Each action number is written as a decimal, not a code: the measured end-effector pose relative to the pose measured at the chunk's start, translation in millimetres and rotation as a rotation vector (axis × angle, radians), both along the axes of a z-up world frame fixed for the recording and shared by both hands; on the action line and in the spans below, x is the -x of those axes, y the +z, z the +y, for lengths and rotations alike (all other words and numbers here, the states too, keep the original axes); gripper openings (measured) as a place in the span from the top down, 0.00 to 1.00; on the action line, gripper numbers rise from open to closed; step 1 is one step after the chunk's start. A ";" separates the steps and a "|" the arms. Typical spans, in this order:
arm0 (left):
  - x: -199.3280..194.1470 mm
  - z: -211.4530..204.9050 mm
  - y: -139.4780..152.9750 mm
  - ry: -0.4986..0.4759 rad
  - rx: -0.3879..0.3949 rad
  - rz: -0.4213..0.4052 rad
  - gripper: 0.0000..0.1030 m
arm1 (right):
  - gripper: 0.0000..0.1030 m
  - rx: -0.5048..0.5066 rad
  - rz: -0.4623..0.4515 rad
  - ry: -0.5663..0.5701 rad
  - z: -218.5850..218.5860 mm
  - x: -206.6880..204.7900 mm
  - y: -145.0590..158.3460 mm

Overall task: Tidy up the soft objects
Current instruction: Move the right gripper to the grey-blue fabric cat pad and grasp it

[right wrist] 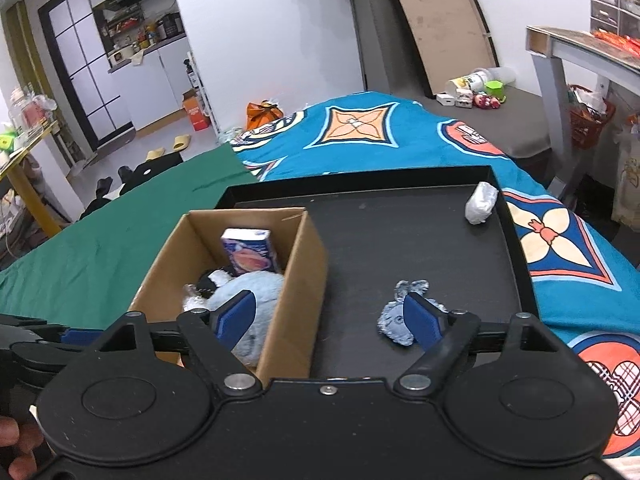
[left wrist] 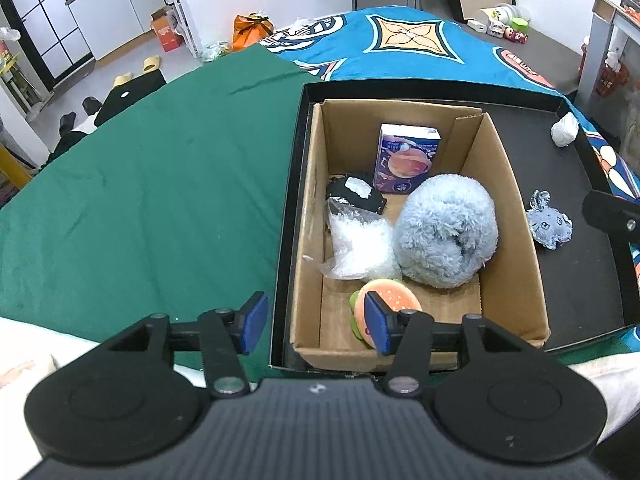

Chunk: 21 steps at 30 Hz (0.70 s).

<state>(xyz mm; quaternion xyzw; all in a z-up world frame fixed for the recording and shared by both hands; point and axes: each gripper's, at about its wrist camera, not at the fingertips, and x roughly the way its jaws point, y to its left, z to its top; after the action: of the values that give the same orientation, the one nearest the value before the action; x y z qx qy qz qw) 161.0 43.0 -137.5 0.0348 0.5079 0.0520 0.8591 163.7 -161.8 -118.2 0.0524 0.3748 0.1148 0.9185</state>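
Observation:
A cardboard box stands in a black tray. Inside it lie a fluffy blue plush, a purple tissue pack, a clear plastic bag, a black-and-white soft item and a burger plush. My left gripper hovers open over the box's near left corner, with nothing between its pads. On the tray's bare floor lie a small denim-blue plush and a white wad. My right gripper is open above the tray beside the box; its right finger overlaps the denim plush.
The tray rests on a bed with a green sheet and a blue patterned cover. A table leg and a red basket stand to the right. Shoes, slippers and boxes lie on the floor at the left.

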 end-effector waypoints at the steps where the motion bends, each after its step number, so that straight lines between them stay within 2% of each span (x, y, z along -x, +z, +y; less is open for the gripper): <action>1: -1.0 -1.3 0.2 0.002 -0.006 0.001 0.50 | 0.22 -0.005 0.000 -0.004 -3.4 -1.3 -1.1; 6: -4.2 -8.0 1.1 0.004 -0.054 0.001 0.49 | 0.22 -0.025 0.008 -0.026 -20.5 -4.3 -12.3; 12: -10.8 -15.3 -0.6 0.001 -0.095 0.012 0.46 | 0.22 -0.077 0.048 -0.065 -37.9 -9.8 -38.6; 21: -22.7 -24.8 -8.8 -0.007 -0.151 0.038 0.43 | 0.22 -0.103 0.078 -0.107 -54.2 -24.2 -72.9</action>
<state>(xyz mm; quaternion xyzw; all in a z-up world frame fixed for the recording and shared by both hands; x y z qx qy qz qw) 183.7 18.2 -146.4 0.1021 0.5186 0.0866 0.8445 187.9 -216.0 -191.1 0.1239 0.4005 0.0824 0.9041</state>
